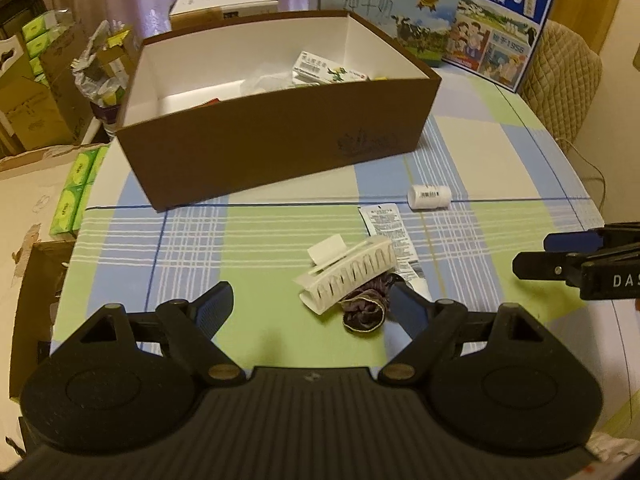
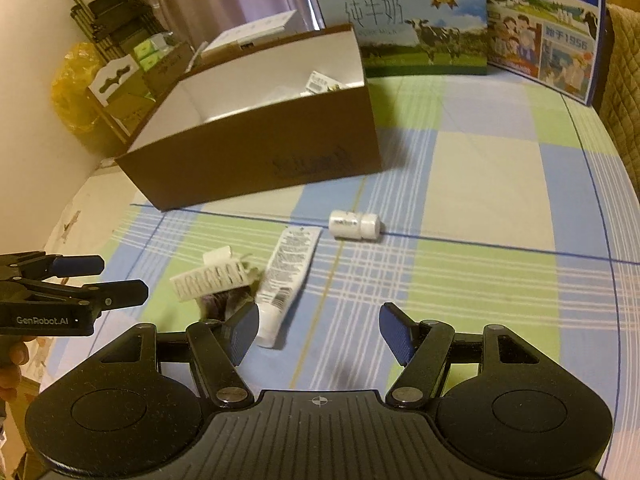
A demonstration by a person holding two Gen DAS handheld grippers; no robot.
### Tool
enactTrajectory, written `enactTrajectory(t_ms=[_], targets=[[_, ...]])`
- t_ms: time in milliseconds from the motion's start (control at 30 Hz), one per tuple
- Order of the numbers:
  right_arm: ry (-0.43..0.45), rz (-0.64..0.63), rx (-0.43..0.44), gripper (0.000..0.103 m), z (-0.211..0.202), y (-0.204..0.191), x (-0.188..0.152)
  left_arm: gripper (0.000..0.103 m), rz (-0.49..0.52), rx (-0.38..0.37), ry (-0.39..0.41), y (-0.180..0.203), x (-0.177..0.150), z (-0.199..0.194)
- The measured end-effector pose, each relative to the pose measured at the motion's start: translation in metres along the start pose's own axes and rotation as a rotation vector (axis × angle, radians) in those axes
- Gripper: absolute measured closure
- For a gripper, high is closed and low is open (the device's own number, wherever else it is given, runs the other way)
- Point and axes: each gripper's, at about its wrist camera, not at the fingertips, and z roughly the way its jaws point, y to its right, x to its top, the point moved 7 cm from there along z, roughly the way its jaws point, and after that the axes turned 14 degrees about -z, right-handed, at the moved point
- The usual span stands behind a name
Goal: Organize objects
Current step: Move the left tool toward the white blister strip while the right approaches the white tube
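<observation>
A brown cardboard box (image 1: pixel 280 148) (image 2: pixel 260 152) with a white inside stands open on the checked tablecloth and holds medicine packets (image 1: pixel 324 70). In front of it lie a white hair claw clip (image 1: pixel 348 274) (image 2: pixel 210 278), a dark purple scrunchie (image 1: pixel 366 310) (image 2: pixel 218 304), a white tube (image 1: pixel 394 240) (image 2: pixel 286 274) and a small white bottle (image 1: pixel 430 197) (image 2: pixel 354 225) on its side. My left gripper (image 1: pixel 312 308) (image 2: pixel 120 280) is open and empty, just short of the clip and scrunchie. My right gripper (image 2: pixel 318 330) (image 1: pixel 536 254) is open and empty, its left finger beside the tube's cap end.
Two milk cartons (image 1: pixel 396 12) (image 2: pixel 404 24) stand behind the box at the table's far edge. A padded chair back (image 1: pixel 560 80) is at the right. Cardboard boxes with green tissue packs (image 1: pixel 74 188) crowd the floor at the left.
</observation>
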Motion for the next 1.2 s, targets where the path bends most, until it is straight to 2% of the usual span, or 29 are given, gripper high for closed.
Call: enactTrajectory(t_ms=[200,567,733,1100,1200], targets=[[-0.022,0.030,-0.021,0.039,0.003,0.010,-0.008,0.020,0.056,-0.007,-0.016,0.004,0.002,0.021],[-0.046,0.082,-0.057,0.039,0.002,0.026,-0.017,0.020,0.186,-0.079,-0.092,0.011,0.009,0.071],[-0.060,0.108,-0.079,0.039,0.003,0.034,-0.021,0.021,0.217,-0.066,-0.115,0.012,0.010,0.089],[-0.078,0.117,-0.089,0.039,0.006,0.037,-0.022,0.021,0.070,-0.010,-0.083,-0.029,0.027,0.091],[-0.080,0.115,-0.089,0.039,0.007,0.038,-0.021,0.032,0.032,0.051,-0.075,-0.046,0.030,0.090]])
